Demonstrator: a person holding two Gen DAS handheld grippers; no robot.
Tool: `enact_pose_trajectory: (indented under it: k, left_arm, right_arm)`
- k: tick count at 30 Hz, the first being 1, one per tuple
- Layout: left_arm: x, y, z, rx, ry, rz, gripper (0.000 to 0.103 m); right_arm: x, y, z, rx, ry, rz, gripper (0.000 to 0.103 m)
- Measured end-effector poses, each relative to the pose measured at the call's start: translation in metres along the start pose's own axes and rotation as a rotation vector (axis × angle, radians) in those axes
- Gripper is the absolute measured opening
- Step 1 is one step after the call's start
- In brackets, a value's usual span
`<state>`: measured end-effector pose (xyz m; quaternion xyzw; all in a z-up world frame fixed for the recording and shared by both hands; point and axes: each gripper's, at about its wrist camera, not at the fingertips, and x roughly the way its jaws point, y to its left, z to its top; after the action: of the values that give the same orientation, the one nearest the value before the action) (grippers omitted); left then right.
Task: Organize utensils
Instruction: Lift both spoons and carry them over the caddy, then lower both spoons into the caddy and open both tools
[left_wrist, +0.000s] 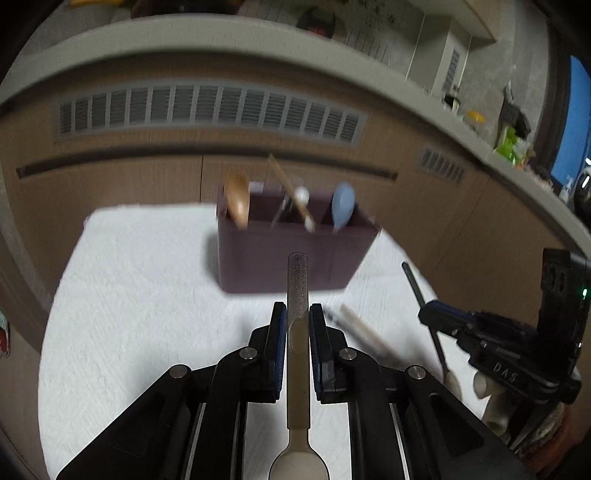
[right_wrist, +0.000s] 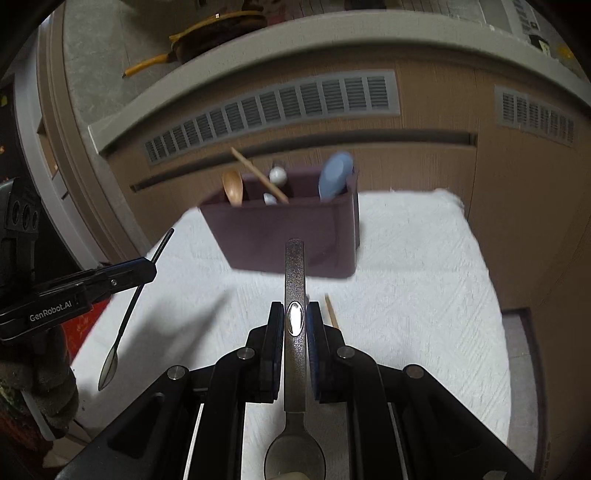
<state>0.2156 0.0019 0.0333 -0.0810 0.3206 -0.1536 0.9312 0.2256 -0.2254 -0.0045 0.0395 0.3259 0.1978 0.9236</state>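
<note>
A dark maroon utensil holder stands on a white cloth. It holds a wooden spoon, chopsticks and a light blue spoon. My left gripper is shut on a spoon with a speckled handle, handle pointing at the holder. My right gripper is shut on a dark speckled metal spoon, handle forward. Each gripper shows in the other's view, the right and the left, holding its spoon above the cloth.
Loose chopsticks lie on the cloth near the grippers. A wooden cabinet front with vent grilles stands behind the holder, under a grey counter edge. The cloth ends at the right.
</note>
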Motion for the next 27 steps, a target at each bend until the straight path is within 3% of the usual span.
enact_pose_trajectory:
  k: [3,4,6,8,10,13,19,27]
  left_arm:
    - [-0.019,-0.014,0.053,0.018,-0.177,-0.022,0.012]
    - [-0.024,-0.015,0.065,0.017,-0.227,-0.033,0.012]
    - [-0.033,-0.019,0.094,0.015,-0.396,-0.042,0.012]
    - [-0.031,-0.018,0.107,0.018,-0.525,-0.021,0.012]
    - [-0.016,-0.013,0.115,0.012,-0.606,0.005,0.012]
    - [0.017,0.002,0.121,-0.014,-0.608,0.02,0.012]
    - [0.085,0.035,0.122,-0.101,-0.506,-0.007,0.012]
    - [0.127,0.055,0.114,-0.137,-0.456,-0.008,0.012]
  right_arm:
    - [-0.023,0.008,0.043,-0.033,-0.144,-0.007,0.012]
    - [-0.036,0.012,0.065,-0.049,-0.233,-0.01,0.012]
    - [-0.048,0.015,0.097,-0.07,-0.361,-0.012,0.012]
    - [-0.048,0.015,0.12,-0.072,-0.438,-0.006,0.012]
    - [-0.039,0.015,0.135,-0.071,-0.482,0.001,0.012]
    - [-0.006,0.013,0.149,-0.07,-0.475,-0.017,0.012]
    - [0.073,0.0,0.152,-0.072,-0.358,-0.036,0.012]
    - [0.115,-0.019,0.148,-0.049,-0.319,-0.021,0.012]
